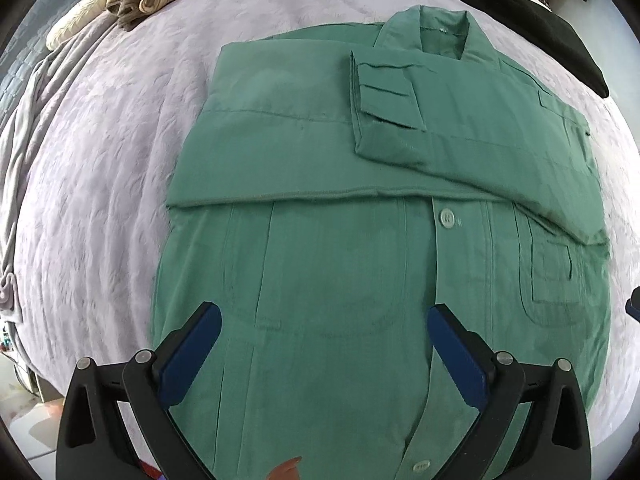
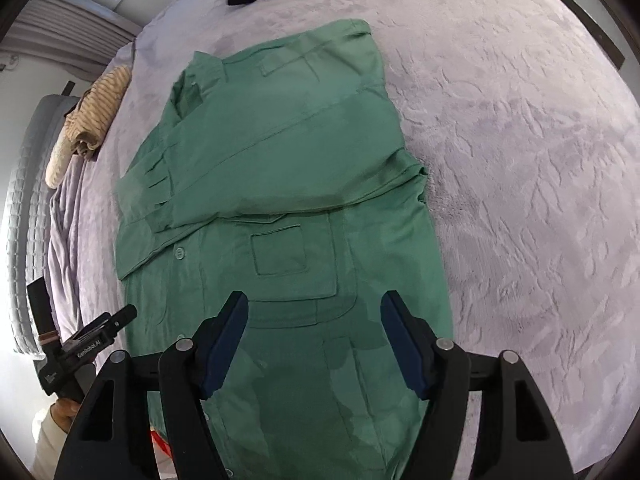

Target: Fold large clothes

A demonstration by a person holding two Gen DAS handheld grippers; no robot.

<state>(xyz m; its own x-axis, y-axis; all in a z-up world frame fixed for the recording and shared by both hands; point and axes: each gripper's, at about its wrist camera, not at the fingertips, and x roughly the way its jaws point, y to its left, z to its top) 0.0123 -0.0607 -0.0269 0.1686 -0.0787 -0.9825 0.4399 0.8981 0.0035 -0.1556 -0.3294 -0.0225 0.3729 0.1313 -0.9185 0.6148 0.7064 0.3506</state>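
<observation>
The green shirt (image 1: 360, 272) is looking like smooth matt woven cloth, lying on a bed (image 2: 520, 160) whose lilac cover is showing soft, plush, embossed pile.

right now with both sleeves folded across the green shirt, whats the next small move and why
Probably bring both grippers down to the shirt's near hem and pinch it, ready to fold the lower half up toward the collar. The green shirt lies flat with both sleeves crossed over the chest, and the left gripper and right gripper hang open above its lower half, holding nothing.
</observation>
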